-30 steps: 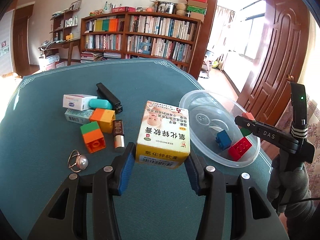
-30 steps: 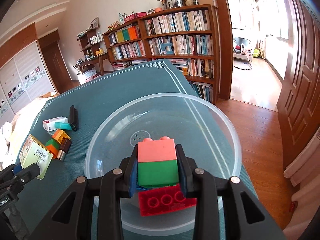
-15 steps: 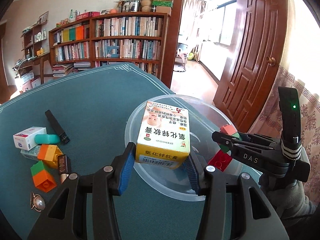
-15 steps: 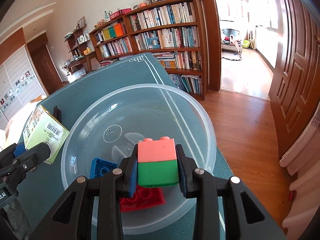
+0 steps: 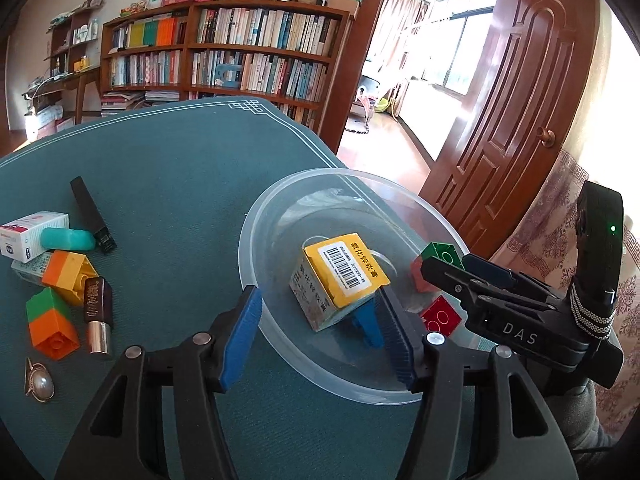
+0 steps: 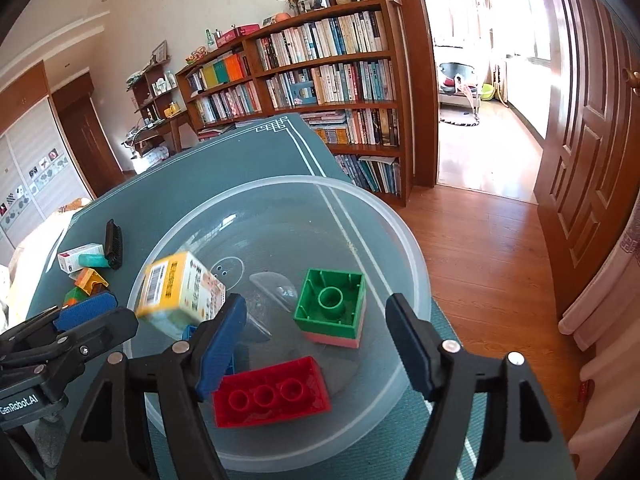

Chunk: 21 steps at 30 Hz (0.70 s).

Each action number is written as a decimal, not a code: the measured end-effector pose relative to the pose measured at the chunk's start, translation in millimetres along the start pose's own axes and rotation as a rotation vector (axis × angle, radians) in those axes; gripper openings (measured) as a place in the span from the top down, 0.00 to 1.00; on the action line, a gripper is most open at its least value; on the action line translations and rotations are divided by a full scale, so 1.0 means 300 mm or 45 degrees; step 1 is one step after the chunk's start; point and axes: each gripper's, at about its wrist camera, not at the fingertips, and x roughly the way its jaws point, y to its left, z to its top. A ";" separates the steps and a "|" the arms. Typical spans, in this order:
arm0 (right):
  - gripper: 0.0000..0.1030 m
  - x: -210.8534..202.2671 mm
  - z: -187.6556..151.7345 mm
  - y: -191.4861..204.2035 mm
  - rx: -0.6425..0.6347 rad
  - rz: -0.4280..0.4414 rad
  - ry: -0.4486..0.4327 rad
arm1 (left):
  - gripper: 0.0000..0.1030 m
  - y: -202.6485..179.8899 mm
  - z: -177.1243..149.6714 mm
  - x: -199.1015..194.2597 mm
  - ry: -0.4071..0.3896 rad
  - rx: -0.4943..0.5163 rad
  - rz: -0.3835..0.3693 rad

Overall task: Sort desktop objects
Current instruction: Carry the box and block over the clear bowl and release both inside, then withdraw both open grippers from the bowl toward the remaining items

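A yellow medicine box [image 5: 340,278] and a green-and-pink block [image 6: 332,312] lie in the clear bowl [image 6: 416,248] at the table's right edge, beneath the left gripper [image 5: 320,340] and right gripper [image 6: 316,340], both with jaws wide and empty. Remaining clutter near the left edge likely comes next.

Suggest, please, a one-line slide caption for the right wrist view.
Open right gripper above the clear bowl, green-and-pink block and yellow box just released inside.
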 end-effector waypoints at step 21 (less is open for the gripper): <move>0.24 -0.047 -0.003 0.047 0.044 -0.021 -0.039 | 0.40 0.151 -0.017 -0.114 -0.116 -0.131 0.189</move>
